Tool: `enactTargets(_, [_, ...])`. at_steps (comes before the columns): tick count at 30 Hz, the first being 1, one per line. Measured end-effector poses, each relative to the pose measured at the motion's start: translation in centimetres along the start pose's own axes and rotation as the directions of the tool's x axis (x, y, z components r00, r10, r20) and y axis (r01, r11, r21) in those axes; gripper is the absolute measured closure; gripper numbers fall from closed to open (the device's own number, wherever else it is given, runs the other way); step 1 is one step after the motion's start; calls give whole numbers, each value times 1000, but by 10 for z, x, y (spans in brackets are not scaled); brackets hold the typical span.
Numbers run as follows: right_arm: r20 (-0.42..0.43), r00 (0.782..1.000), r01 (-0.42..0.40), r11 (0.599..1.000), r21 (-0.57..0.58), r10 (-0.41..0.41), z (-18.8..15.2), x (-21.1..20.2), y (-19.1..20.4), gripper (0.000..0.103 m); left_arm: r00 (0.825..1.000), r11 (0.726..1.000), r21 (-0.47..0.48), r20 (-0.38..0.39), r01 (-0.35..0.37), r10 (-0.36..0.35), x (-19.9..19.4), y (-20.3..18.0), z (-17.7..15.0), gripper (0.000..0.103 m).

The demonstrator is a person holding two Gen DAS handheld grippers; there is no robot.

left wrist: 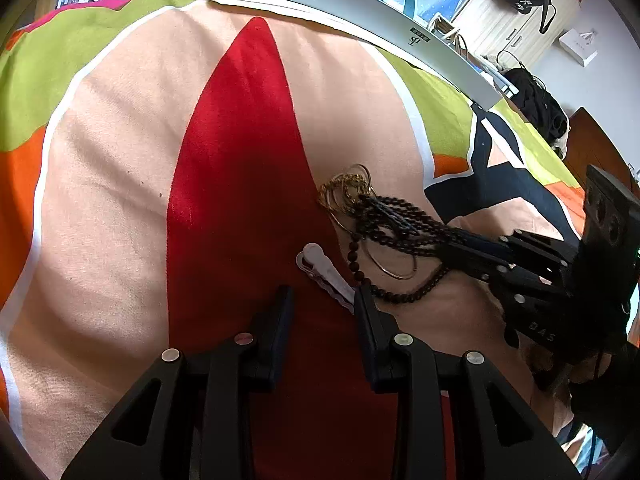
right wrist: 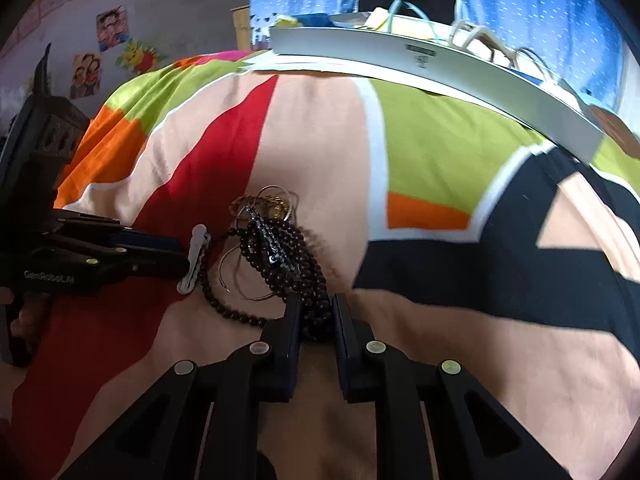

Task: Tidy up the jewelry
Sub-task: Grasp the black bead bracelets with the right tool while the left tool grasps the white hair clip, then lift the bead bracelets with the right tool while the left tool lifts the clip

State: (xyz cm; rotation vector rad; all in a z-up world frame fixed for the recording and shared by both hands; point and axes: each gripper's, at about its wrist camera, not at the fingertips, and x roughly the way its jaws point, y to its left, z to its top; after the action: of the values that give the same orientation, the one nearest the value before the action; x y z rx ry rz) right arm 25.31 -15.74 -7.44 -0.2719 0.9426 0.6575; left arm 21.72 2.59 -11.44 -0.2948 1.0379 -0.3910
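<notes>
A tangle of jewelry lies on a colourful bedspread (left wrist: 120, 160). It holds a dark bead necklace (left wrist: 400, 224) (right wrist: 288, 252), gold chains and rings (left wrist: 346, 192) (right wrist: 276, 202) and a thin gold hoop (left wrist: 394, 268). A white hair clip (left wrist: 324, 274) (right wrist: 195, 258) lies beside the tangle. My right gripper (right wrist: 317, 314) (left wrist: 452, 246) is shut on strands of the bead necklace. My left gripper (left wrist: 324, 296) (right wrist: 178, 258) stands open, low over the cloth. The clip's near end lies between its fingertips, close to the right finger.
A long white flat box (left wrist: 360, 12) (right wrist: 440, 68) lies across the far edge of the bed on sheets of paper. A hand (right wrist: 24, 316) holds the left gripper's handle. Beyond the bed are white cupboards (left wrist: 516, 20) and dark bags.
</notes>
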Motion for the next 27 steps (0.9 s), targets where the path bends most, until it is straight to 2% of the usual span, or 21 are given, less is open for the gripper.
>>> enactTargets(8, [9,1000,16,991,136,-18,-23,-21,-8,90,1000,1000,8,-12,-8,8,7,-5,4,76])
enactTargets(13, [-14,1000,28,981,192,-26,-43,-27,-2,90,999,998,51,-23,-38,39,13,-13,6,77])
enactTargets(15, [-9,1000,25,977,214,-24,-48,-32,-1,90,998,997,64,-21,-54,55,14,-15,5,81])
enactTargets(16, [-8,1000,24,975,223,-22,-51,-34,0,90,998,997,63,-23,-53,54,15,-16,5,87])
enactTargets(22, [-5,1000,23,967,252,-22,-61,-43,4,90,999,998,55,-44,-23,25,16,-22,1,100])
enactTargets(27, [0,1000,22,959,281,-23,-71,-53,7,90,997,993,115,-72,-27,35,10,-47,-14,101])
